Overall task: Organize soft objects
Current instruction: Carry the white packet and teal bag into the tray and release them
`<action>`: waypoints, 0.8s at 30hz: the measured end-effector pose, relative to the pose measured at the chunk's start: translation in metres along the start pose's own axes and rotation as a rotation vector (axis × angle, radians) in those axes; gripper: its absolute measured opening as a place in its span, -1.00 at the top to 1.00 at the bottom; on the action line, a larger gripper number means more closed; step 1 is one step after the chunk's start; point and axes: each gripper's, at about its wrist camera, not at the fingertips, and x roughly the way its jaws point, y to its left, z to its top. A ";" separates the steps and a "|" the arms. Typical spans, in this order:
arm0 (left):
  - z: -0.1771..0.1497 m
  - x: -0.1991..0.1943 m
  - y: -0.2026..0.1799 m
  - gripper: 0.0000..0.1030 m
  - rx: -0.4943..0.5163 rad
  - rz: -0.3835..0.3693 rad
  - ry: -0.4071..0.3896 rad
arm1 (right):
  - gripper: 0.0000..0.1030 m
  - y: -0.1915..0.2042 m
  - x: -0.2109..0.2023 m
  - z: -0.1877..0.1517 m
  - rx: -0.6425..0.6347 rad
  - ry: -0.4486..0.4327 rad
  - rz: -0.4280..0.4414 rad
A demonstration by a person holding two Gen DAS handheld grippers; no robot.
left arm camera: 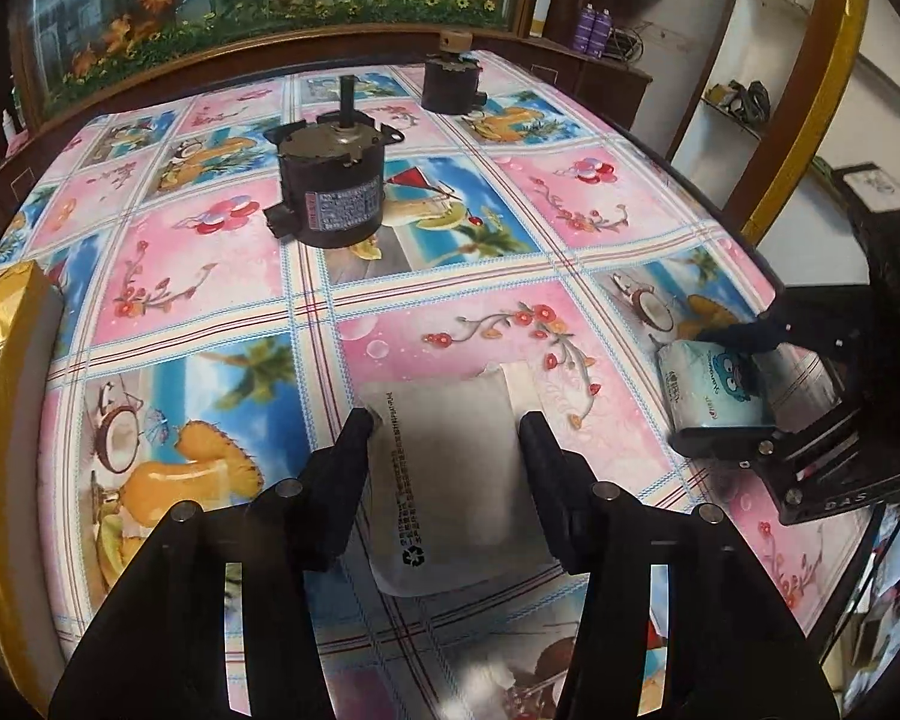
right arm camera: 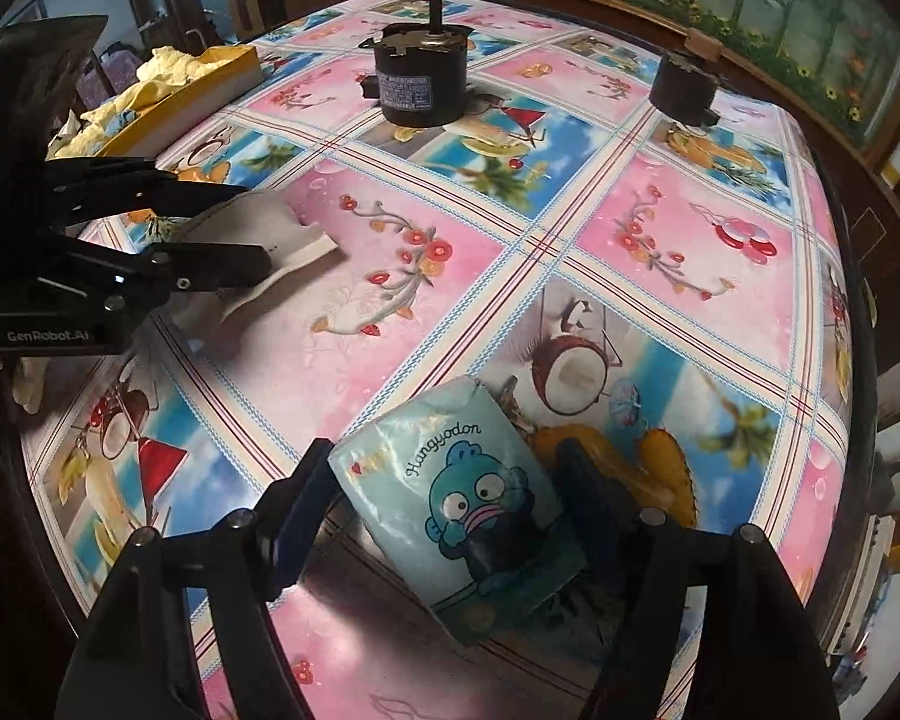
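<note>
A white soft pouch (left arm camera: 450,468) lies between the fingers of my left gripper (left arm camera: 447,432), which close on its sides; its far end sticks out past the tips. It also shows in the right wrist view (right arm camera: 252,240), held by the left gripper (right arm camera: 246,228). A light-blue tissue pack (right arm camera: 468,498) with a cartoon fish sits between the fingers of my right gripper (right arm camera: 450,468), which press on it. In the left wrist view the pack (left arm camera: 726,384) and the right gripper (left arm camera: 708,384) are at the table's right edge.
Two black motors stand on the patterned tablecloth (left arm camera: 222,252): a big one (left arm camera: 330,180) at the middle and a smaller one (left arm camera: 450,84) at the far side. A yellow box (right arm camera: 198,90) with crumpled soft things sits at the left edge. A wooden rail borders the table.
</note>
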 end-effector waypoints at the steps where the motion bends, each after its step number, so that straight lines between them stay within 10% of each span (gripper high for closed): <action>1: -0.001 -0.010 0.003 0.03 -0.015 -0.003 -0.022 | -0.16 -0.001 -0.002 -0.002 0.022 -0.005 0.004; 13: -0.032 -0.129 0.065 0.03 -0.201 0.026 -0.234 | 0.11 0.039 -0.033 0.002 0.136 -0.106 0.142; 24: -0.087 -0.189 0.173 0.03 -0.433 0.155 -0.303 | 0.11 0.139 -0.051 0.090 0.114 -0.289 0.434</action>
